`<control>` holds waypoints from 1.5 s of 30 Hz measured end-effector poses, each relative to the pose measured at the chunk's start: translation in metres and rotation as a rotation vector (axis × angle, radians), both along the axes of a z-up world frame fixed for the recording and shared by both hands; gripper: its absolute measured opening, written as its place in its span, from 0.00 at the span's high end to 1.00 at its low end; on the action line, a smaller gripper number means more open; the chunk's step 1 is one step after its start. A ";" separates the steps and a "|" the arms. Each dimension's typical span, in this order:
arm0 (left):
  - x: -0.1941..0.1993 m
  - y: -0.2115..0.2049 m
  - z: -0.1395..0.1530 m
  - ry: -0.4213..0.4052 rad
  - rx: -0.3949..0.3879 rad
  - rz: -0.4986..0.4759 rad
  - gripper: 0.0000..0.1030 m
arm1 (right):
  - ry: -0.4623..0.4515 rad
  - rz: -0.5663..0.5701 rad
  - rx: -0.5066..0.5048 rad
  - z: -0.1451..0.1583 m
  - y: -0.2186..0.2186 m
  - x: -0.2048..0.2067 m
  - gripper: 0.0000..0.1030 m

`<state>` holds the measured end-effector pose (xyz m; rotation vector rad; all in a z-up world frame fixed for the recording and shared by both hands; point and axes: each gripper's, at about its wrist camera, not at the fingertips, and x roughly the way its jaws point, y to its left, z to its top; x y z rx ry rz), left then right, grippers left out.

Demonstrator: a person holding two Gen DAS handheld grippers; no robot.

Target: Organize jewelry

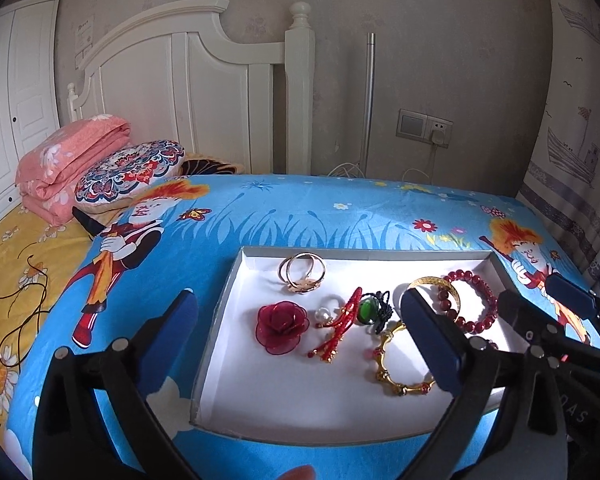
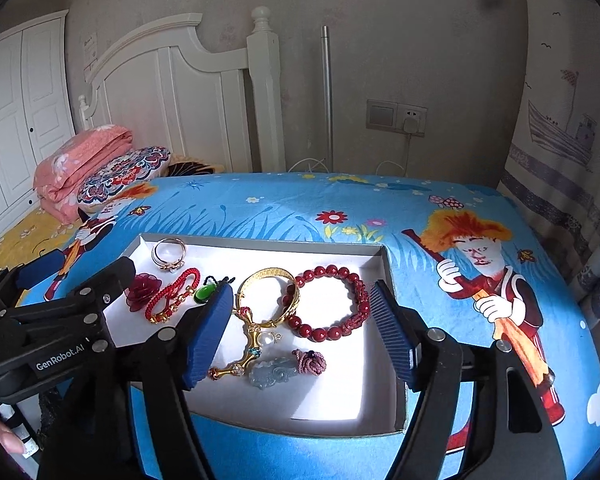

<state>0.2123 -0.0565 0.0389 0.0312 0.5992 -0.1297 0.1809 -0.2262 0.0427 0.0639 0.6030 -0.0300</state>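
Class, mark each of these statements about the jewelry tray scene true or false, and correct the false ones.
1. The white shallow cardboard tray sits on a blue cartoon-print bedsheet. True.
2. The left gripper is clamped on the dark red fabric rose. False: it is open and holds nothing.
3. The dark red round-bead bracelet lies inside the tray. True.
4. The pair of interlocked gold rings lies outside the tray on the sheet. False: it lies inside, near the far wall.
5. The right gripper is open. True.
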 end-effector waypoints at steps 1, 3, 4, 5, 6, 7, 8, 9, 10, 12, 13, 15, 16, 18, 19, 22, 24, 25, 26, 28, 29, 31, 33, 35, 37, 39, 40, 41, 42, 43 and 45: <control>-0.002 0.002 0.000 -0.003 -0.004 0.000 0.05 | -0.008 0.001 0.001 0.002 0.000 -0.004 0.31; -0.008 0.004 0.001 -0.014 -0.013 0.003 0.05 | -0.024 0.001 0.005 0.005 0.001 -0.011 0.28; -0.011 0.006 0.002 -0.017 -0.012 0.005 0.05 | -0.030 -0.001 0.005 0.006 0.001 -0.014 0.26; -0.015 0.006 0.002 -0.022 -0.010 0.007 0.05 | -0.034 -0.003 0.006 0.006 0.002 -0.018 0.24; -0.018 0.008 0.003 -0.028 -0.010 0.007 0.05 | -0.037 -0.003 0.007 0.007 0.003 -0.021 0.24; -0.021 0.009 0.003 -0.033 -0.010 0.006 0.05 | -0.039 -0.002 0.006 0.007 0.004 -0.023 0.23; -0.024 0.009 0.003 -0.036 -0.006 0.008 0.05 | -0.040 -0.003 0.003 0.007 0.004 -0.026 0.22; -0.027 0.009 0.004 -0.038 -0.002 0.009 0.05 | -0.043 -0.008 0.001 0.007 0.005 -0.028 0.21; -0.029 0.009 0.004 -0.040 0.003 0.009 0.05 | -0.045 -0.013 0.002 0.008 0.004 -0.030 0.21; -0.034 0.009 0.003 -0.042 0.026 0.025 0.05 | -0.046 -0.018 0.011 0.008 0.003 -0.034 0.20; -0.036 0.008 0.003 -0.045 0.046 0.035 0.05 | -0.046 -0.018 0.010 0.008 0.004 -0.035 0.20; -0.042 0.006 0.003 -0.061 0.068 0.034 0.05 | -0.044 -0.014 -0.002 0.008 0.006 -0.038 0.20; -0.044 0.006 0.003 -0.064 0.066 0.025 0.05 | -0.043 -0.011 -0.010 0.007 0.006 -0.039 0.19; -0.047 0.008 0.003 -0.062 0.051 0.014 0.05 | -0.042 -0.011 -0.021 0.005 0.007 -0.041 0.18; -0.047 0.008 0.003 -0.059 0.045 0.010 0.05 | -0.038 -0.010 -0.021 0.004 0.007 -0.042 0.18; -0.048 0.009 0.001 -0.049 0.036 -0.001 0.05 | -0.033 -0.012 -0.021 0.002 0.005 -0.044 0.18; -0.048 0.010 -0.001 -0.041 0.029 -0.004 0.05 | -0.031 -0.011 -0.021 0.002 0.005 -0.046 0.18; -0.047 0.009 -0.003 -0.037 0.026 -0.004 0.05 | -0.033 -0.013 -0.023 0.003 0.004 -0.046 0.18; -0.047 0.010 -0.004 -0.034 0.023 -0.004 0.05 | -0.035 -0.014 -0.024 0.003 0.004 -0.047 0.18; -0.046 0.010 -0.005 -0.030 0.018 -0.004 0.05 | -0.040 -0.013 -0.027 0.005 0.004 -0.049 0.18; -0.046 0.011 -0.005 -0.028 0.014 -0.004 0.05 | -0.041 -0.013 -0.027 0.005 0.004 -0.050 0.18; -0.046 0.012 -0.006 -0.023 0.007 -0.003 0.05 | -0.042 -0.012 -0.027 0.005 0.004 -0.051 0.18; -0.047 0.013 -0.006 -0.019 0.000 -0.003 0.05 | -0.040 -0.011 -0.030 0.005 0.005 -0.052 0.18; -0.047 0.014 -0.006 -0.018 -0.005 -0.005 0.05 | -0.037 -0.008 -0.028 0.004 0.006 -0.052 0.18; -0.047 0.014 -0.006 -0.019 -0.004 -0.005 0.05 | -0.036 -0.005 -0.029 0.004 0.007 -0.053 0.18; -0.048 0.014 -0.006 -0.019 -0.004 -0.004 0.05 | -0.036 -0.003 -0.028 0.003 0.007 -0.053 0.18; -0.048 0.014 -0.006 -0.018 -0.005 -0.004 0.05 | -0.038 -0.004 -0.027 0.003 0.007 -0.054 0.18; -0.048 0.015 -0.006 -0.017 -0.007 -0.005 0.05 | -0.040 -0.004 -0.027 0.003 0.007 -0.054 0.18; -0.048 0.015 -0.006 -0.017 -0.007 -0.005 0.05 | -0.040 -0.004 -0.026 0.003 0.007 -0.054 0.18; -0.049 0.014 -0.005 -0.017 -0.006 -0.006 0.05 | -0.038 -0.003 -0.027 0.003 0.008 -0.054 0.18; -0.050 0.013 -0.005 -0.017 0.000 -0.007 0.05 | -0.036 -0.004 -0.027 0.003 0.008 -0.055 0.18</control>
